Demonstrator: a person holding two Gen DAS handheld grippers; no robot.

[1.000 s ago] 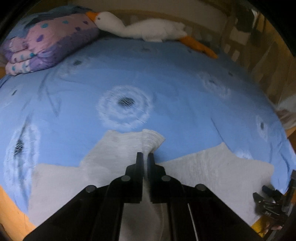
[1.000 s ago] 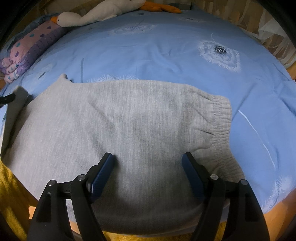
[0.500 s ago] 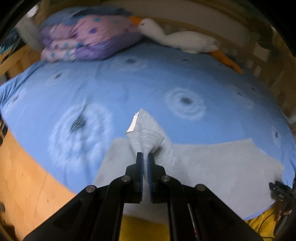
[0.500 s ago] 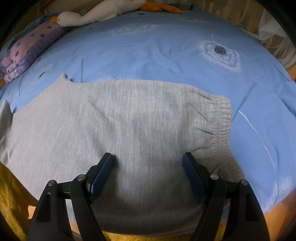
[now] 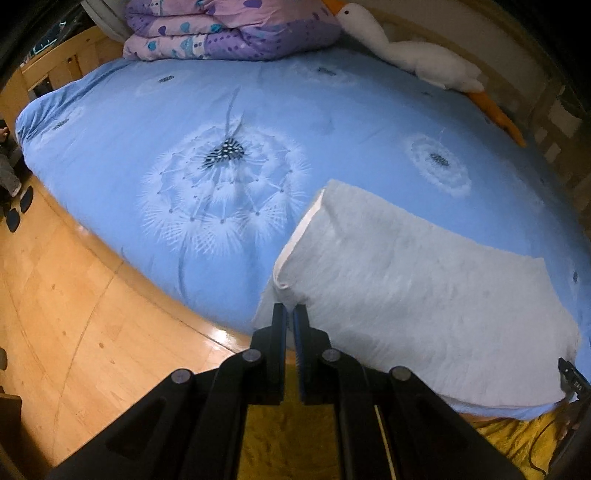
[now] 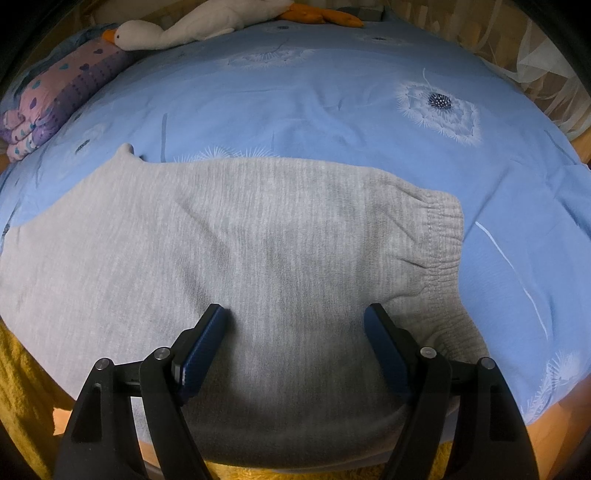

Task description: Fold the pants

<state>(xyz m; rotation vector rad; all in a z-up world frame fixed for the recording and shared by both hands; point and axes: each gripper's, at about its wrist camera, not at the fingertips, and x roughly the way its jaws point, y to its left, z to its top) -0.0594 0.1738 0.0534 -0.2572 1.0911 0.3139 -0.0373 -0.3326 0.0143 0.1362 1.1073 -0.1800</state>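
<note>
blue bedsheet [image 5: 369,122] lies bare beyond grey pants [image 6: 258,240]; left gripper [image 5: 290,314] jaws pinch their hem, right gripper [image 6: 295,321] jaws gape.

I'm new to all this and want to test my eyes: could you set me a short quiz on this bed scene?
1. True or false: the right tongs grip the grey pants.
2. Which tongs pinch the cloth's edge: A left, B right, C both?
3. Fill in: the plush goose lies beside the folded ____ at the far end of the bed.

Key: 1 false, they stand open above the cloth. 2 A, the left tongs. 3 quilt.
</note>
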